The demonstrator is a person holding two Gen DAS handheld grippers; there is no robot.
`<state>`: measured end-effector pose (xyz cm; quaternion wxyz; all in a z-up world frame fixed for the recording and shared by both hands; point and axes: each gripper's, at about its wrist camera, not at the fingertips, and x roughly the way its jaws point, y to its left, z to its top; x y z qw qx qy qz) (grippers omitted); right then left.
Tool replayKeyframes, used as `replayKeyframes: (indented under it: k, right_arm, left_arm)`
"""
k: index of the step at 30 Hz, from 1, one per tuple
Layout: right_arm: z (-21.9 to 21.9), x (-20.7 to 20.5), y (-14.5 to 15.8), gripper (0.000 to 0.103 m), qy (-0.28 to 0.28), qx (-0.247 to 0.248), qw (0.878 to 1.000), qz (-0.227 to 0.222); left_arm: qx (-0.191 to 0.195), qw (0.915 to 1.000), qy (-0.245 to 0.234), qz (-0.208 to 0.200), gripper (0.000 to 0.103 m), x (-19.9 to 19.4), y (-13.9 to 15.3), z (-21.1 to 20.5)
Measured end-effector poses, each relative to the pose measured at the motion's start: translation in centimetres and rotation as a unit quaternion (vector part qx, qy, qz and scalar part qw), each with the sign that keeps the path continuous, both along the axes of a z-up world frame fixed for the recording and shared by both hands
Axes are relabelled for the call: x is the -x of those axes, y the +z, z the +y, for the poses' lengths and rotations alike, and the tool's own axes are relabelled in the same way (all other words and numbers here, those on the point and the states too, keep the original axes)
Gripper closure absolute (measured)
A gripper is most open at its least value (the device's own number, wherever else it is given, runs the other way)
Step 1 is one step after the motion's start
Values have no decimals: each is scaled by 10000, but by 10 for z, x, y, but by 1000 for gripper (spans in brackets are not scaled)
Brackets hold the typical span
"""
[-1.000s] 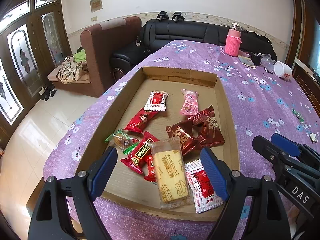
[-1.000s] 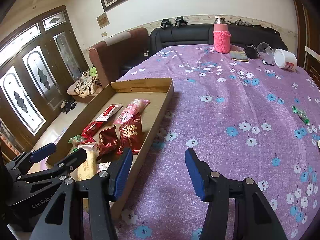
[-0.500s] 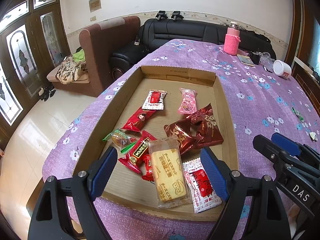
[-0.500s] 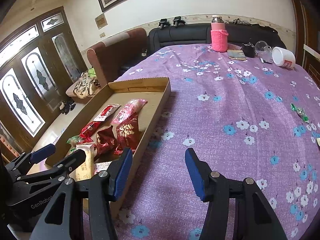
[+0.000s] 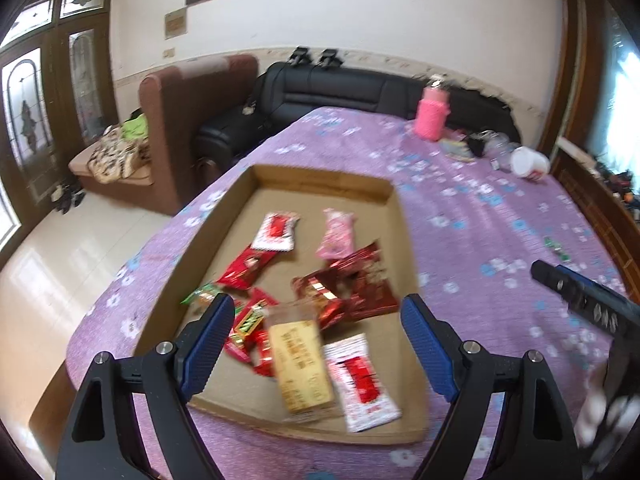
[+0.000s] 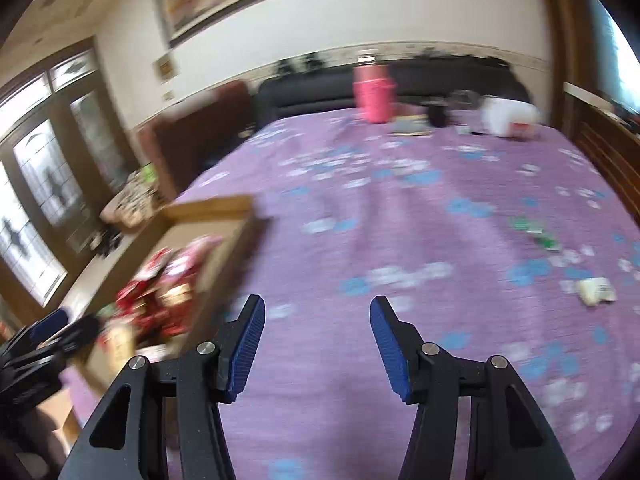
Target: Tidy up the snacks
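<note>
- The left gripper [image 5: 316, 344] is held open above the near end of the cardboard tray [image 5: 320, 178]. Nothing is held between its blue pads.
- The right gripper [image 6: 316, 340] is open too, with only purple tablecloth [image 6: 400, 208] seen between its pads.
- Most snacks are found in the tray. Just ahead of the left gripper a yellow biscuit pack [image 5: 300, 364] is seen, with a white and red packet [image 5: 360, 380] touching its right side.
- Farther ahead lie dark red packets [image 5: 352, 288] and a pink packet [image 5: 336, 234].
- These packs are judged to be light, soft and crinkly. The wrappers may be slippery, and the biscuit could be cracked if squeezed hard.
- A pack is best pinched across its short sides, near the middle.
- Ahead and to the right of the right gripper, a small green wrapper [image 6: 536, 230] and a pale packet [image 6: 596, 290] are left loose on the cloth.
- Far ahead, a pink bottle [image 6: 374, 96] and a white cup [image 6: 508, 120] are standing well clear.
- The tray wall is the only thing in the way between the cloth and the snacks inside.
</note>
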<state>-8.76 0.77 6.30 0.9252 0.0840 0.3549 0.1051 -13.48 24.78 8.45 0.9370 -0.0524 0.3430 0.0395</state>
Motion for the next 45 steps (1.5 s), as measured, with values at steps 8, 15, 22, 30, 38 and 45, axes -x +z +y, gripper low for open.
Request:
replayKeyframes:
  k: [8,15,22,30,38,45]
  right_arm:
    - [-144,-69,-17,45,-1227,295,9906,531]
    - [-168,-134,-48,45,-1195,271,9868,1055]
    - [-172,-146,-58,80,-1280,500,9836,1167]
    - [-127,-89,-35,79,-20,-736,9889,1294]
    - [-148,-44,-12,50,11,-1565,9818,1072]
    - [-249,-12,-28,50,-1623,-1339,9702,1206]
  left_arm:
    - [82,9982,-563,-178,18,4,7,-27]
    - [-54,9975,-697,-101,18,4,10,-41]
    - [-58,9977,-676,-25,18,1,10,-41]
    - [184,9952,-944,159,18,-10,4,-54]
    - [405,9886,-1417,306,18,-8,2,-73]
    - [571,9781,-1939,496,18,-11,-12,-97]
